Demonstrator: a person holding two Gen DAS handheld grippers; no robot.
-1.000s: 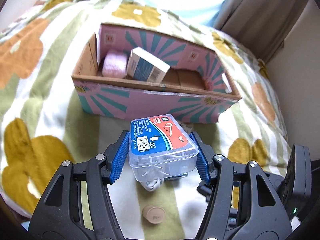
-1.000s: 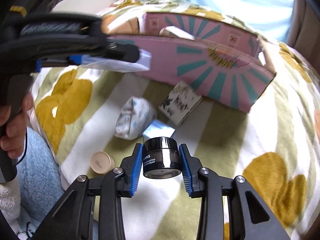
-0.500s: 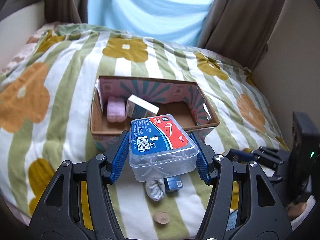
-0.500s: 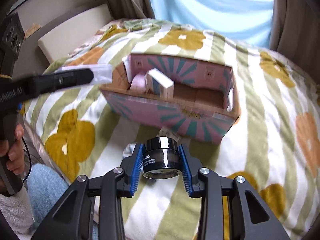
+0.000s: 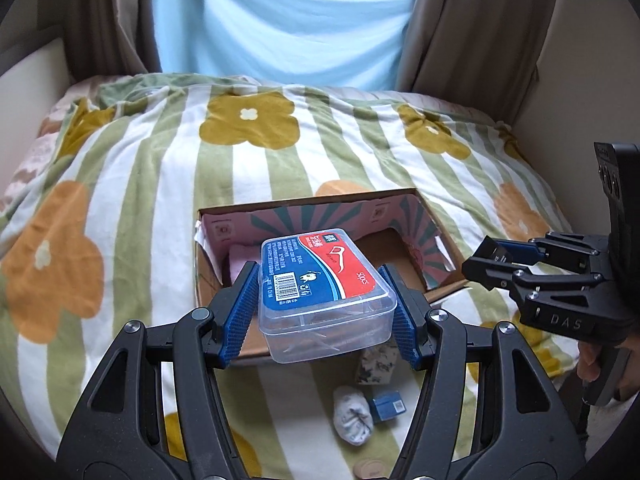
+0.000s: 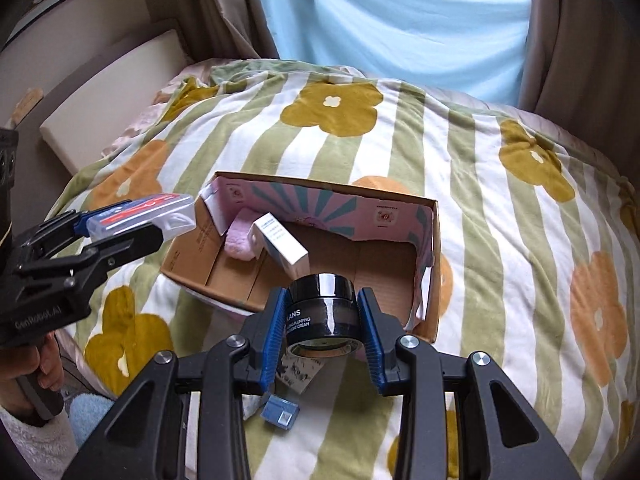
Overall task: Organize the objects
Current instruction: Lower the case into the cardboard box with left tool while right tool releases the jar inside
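Observation:
My left gripper (image 5: 325, 312) is shut on a clear plastic floss-pick box (image 5: 320, 280) with a red and blue label, held above the near edge of the pink cardboard box (image 5: 428, 236). My right gripper (image 6: 322, 330) is shut on a black cream jar (image 6: 322, 308), held above the cardboard box's (image 6: 432, 248) near wall. Inside the cardboard box lie a pink sponge-like block (image 6: 240, 240) and a white carton (image 6: 282, 244). The left gripper and floss-pick box (image 6: 152, 212) show at the left of the right wrist view.
On the flowered blanket (image 5: 140, 184) in front of the cardboard box lie a speckled small box (image 5: 376, 364), a white cloth bundle (image 5: 354, 416), a small blue box (image 5: 388, 406) and a tan round lid (image 5: 370, 470). Curtains (image 6: 400, 20) hang behind the bed.
Both grippers have risen and pulled back with their loads. The cardboard box now sits lower and smaller in both views, with its inside showing.

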